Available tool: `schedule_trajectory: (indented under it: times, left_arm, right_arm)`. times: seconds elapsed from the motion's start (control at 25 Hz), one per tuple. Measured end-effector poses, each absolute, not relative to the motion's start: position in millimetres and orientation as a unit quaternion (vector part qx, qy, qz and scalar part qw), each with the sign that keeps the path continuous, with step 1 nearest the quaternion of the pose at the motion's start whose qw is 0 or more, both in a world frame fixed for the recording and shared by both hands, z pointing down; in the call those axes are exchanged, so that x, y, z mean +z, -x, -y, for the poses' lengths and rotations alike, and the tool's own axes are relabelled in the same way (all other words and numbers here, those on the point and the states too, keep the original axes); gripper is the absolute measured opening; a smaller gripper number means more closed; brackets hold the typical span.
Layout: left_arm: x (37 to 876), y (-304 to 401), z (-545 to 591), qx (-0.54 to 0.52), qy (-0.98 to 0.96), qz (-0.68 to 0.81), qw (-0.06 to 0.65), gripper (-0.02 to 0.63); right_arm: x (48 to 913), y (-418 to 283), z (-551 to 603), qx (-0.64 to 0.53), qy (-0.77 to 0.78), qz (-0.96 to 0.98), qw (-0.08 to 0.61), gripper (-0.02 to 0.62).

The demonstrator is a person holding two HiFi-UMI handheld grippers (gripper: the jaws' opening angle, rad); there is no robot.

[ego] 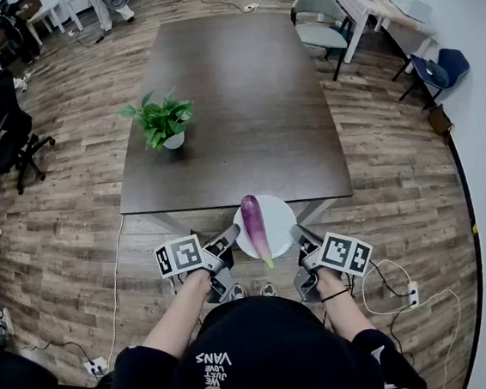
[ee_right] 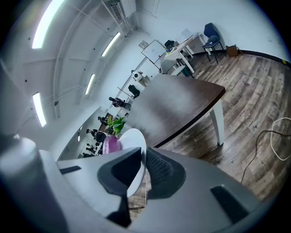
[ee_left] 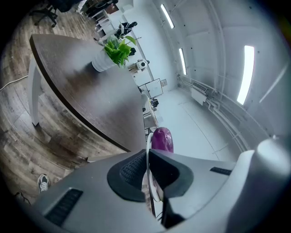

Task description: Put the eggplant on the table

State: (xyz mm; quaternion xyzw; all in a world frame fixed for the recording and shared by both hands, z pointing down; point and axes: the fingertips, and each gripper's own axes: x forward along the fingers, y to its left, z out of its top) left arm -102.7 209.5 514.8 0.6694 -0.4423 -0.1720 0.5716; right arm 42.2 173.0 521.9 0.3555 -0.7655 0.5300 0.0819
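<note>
Between the left tongs (ego: 229, 237) and right tongs (ego: 302, 236), both clamped on the rim of a white plate (ego: 280, 218), the eggplant (ego: 254, 229) lies loose, just short of the bench (ego: 242, 103). Glossy, light and rounded, it will likely roll, so a mid-body grip looks safest.

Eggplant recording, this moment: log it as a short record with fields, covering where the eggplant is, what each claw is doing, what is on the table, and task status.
eggplant: purple, lying on a white plate
plate: held in the air at the near edge of the table
left claw: shut on the plate's left rim
right claw: shut on the plate's right rim
table: dark top, potted plant on its left part
task status: eggplant not yet on the table
</note>
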Motion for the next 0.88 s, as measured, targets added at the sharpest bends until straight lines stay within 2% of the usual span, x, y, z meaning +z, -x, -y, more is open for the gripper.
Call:
schedule_trajectory:
  times: [0.88]
  left_arm:
    - [525.1, 113.3, -205.2, -0.152, -0.674, 0.437, 0.576, 0.026]
  right_arm:
    - [529.1, -32.4, -174.8, 0.534, -0.367, 0.758, 0.075, 0.041]
